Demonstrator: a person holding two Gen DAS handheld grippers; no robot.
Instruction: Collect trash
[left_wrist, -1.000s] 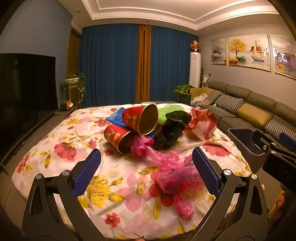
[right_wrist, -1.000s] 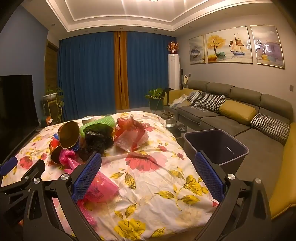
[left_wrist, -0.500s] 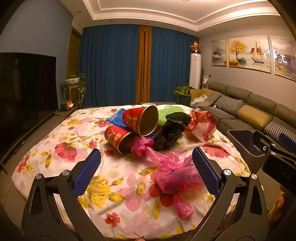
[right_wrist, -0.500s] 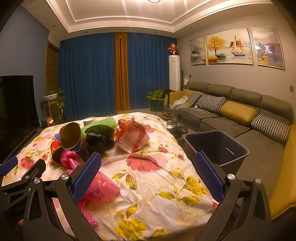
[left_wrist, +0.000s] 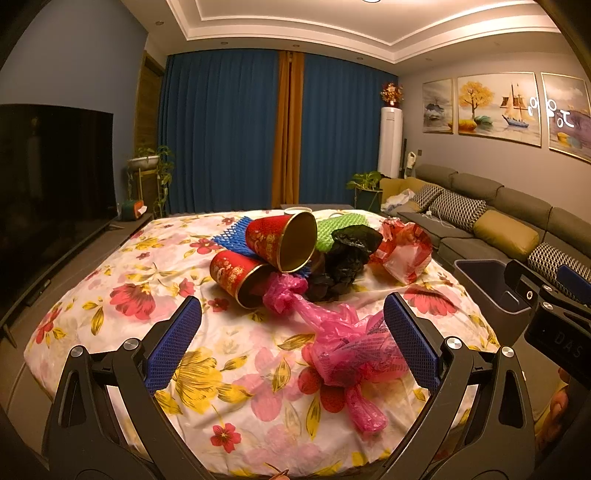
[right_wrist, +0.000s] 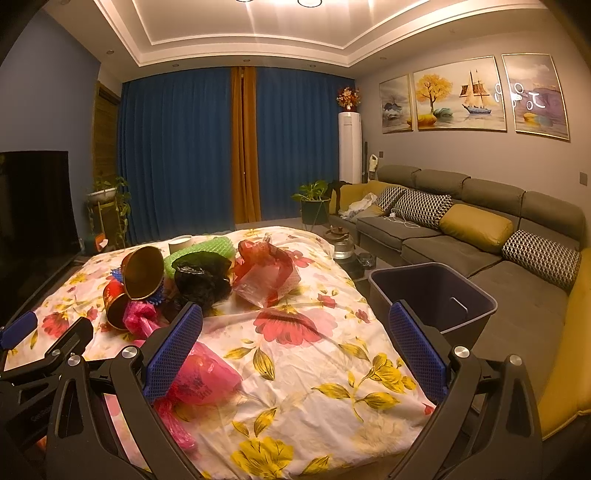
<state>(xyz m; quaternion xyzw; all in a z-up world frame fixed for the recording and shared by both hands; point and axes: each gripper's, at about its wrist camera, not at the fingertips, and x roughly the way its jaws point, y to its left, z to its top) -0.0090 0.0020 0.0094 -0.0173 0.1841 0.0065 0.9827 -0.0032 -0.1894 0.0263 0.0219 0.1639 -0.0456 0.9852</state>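
Observation:
Trash lies piled on a table with a floral cloth (left_wrist: 122, 295): two red paper cups (left_wrist: 280, 242), a black bag (left_wrist: 347, 258), a red-and-white bag (left_wrist: 404, 253), green (left_wrist: 341, 227) and blue foam netting (left_wrist: 234, 234), and a pink plastic bag (left_wrist: 347, 354) nearest me. My left gripper (left_wrist: 291, 341) is open and empty above the table's near edge, the pink bag between its fingers' line of sight. My right gripper (right_wrist: 295, 341) is open and empty over the table's right part. A dark bin (right_wrist: 432, 295) stands right of the table.
A grey sofa (right_wrist: 480, 236) with cushions runs along the right wall. A television (left_wrist: 48, 177) stands at the left. Blue curtains, potted plants and a white floor air conditioner (right_wrist: 349, 147) are at the back. A kettle (right_wrist: 341, 245) sits beyond the table.
Both views have tilted slightly upward, more so on the right, so more ceiling shows. Nothing on the table has moved and both grippers stay open.

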